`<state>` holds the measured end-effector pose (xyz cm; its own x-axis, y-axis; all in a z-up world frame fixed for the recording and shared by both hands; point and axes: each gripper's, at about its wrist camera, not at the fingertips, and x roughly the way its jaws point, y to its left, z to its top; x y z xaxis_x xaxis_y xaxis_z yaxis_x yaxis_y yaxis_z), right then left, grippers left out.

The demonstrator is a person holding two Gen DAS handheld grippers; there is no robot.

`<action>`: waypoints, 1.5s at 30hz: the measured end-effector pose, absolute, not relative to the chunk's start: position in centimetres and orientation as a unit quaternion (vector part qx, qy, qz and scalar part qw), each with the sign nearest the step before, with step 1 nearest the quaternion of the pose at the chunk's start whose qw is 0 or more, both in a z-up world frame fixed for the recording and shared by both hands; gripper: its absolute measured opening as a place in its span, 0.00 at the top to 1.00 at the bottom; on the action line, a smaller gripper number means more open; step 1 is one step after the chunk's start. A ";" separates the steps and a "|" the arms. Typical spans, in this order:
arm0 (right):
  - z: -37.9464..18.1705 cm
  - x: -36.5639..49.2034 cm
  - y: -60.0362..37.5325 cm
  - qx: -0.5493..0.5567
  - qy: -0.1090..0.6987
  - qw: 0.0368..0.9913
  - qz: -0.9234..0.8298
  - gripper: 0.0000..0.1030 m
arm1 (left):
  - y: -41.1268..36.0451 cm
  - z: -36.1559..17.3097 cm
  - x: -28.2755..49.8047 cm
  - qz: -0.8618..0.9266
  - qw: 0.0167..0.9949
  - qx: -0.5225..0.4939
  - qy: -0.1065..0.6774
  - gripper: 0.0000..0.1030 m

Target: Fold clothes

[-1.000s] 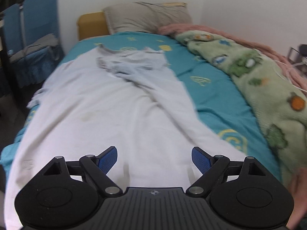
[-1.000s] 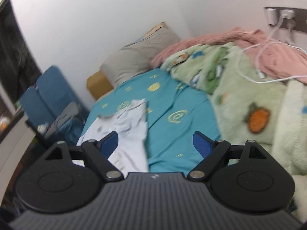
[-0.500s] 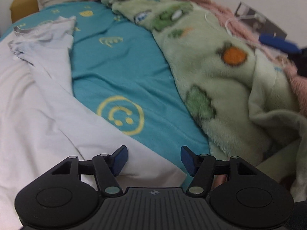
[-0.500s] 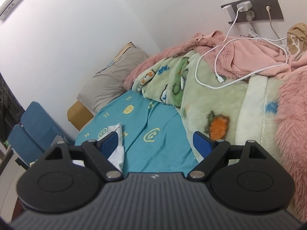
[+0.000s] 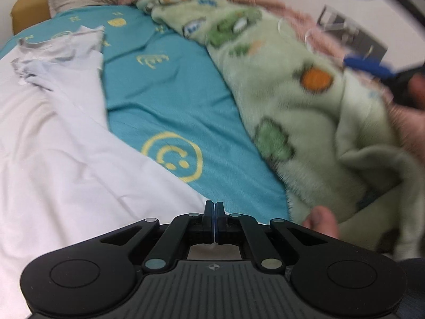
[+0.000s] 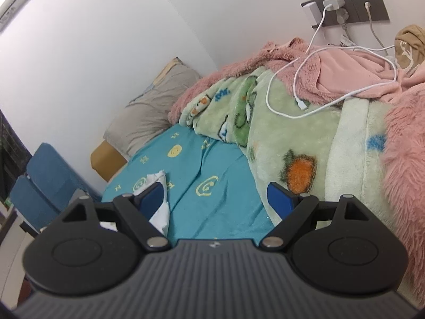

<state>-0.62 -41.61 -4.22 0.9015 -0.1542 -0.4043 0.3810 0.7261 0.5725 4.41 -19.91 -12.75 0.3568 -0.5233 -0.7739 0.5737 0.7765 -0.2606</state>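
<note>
A white garment (image 5: 58,143) lies spread along the left of the teal bed sheet (image 5: 164,85), its crumpled top end far up near the pillow. My left gripper (image 5: 214,212) is shut at the garment's near right hem corner; whether cloth is pinched between the pads is hidden. My right gripper (image 6: 216,199) is open and empty, held above the bed, with a sliver of the white garment (image 6: 159,212) behind its left finger. The right gripper also shows blurred at the right edge of the left wrist view (image 5: 372,66).
A green fleece blanket (image 5: 305,101) and pink blankets (image 6: 345,79) pile along the right side by the wall. A white charging cable (image 6: 318,85) lies on them. A grey pillow (image 6: 151,114) is at the head. Blue chairs (image 6: 39,186) stand left of the bed.
My left gripper swung right to the garment's near right hem corner and closed from open to shut. My right gripper rose and tilted toward the wall, still open.
</note>
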 end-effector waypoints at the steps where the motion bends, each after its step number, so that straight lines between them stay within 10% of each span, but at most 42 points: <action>1: -4.1 -0.8 -41.6 0.341 0.161 0.915 -0.144 0.16 | -18.7 -12.0 4.3 -0.335 0.824 0.012 0.458 1.00; 20: -2.8 1.4 -36.6 0.259 0.222 0.937 -0.080 0.16 | 2.5 -10.8 3.0 -0.215 0.791 -0.138 0.556 0.99; 24: -3.0 1.9 -34.9 0.247 0.243 0.936 -0.066 0.16 | 3.4 -10.4 4.8 -0.219 0.791 -0.167 0.546 0.65; 28: -3.4 2.8 -33.2 0.252 0.257 0.931 -0.056 0.16 | 3.6 -10.0 10.0 -0.209 0.807 -0.186 0.520 0.43; 45: -8.7 11.5 -30.1 0.211 0.318 0.921 -0.074 0.16 | -2.1 -16.0 40.0 -0.075 0.888 -0.230 0.392 0.44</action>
<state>11.48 -30.07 -8.74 0.7863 -0.0016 -0.6179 0.2705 0.9000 0.3419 40.04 -2.14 -16.02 0.6819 -0.3135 -0.6608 -0.0468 0.8829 -0.4673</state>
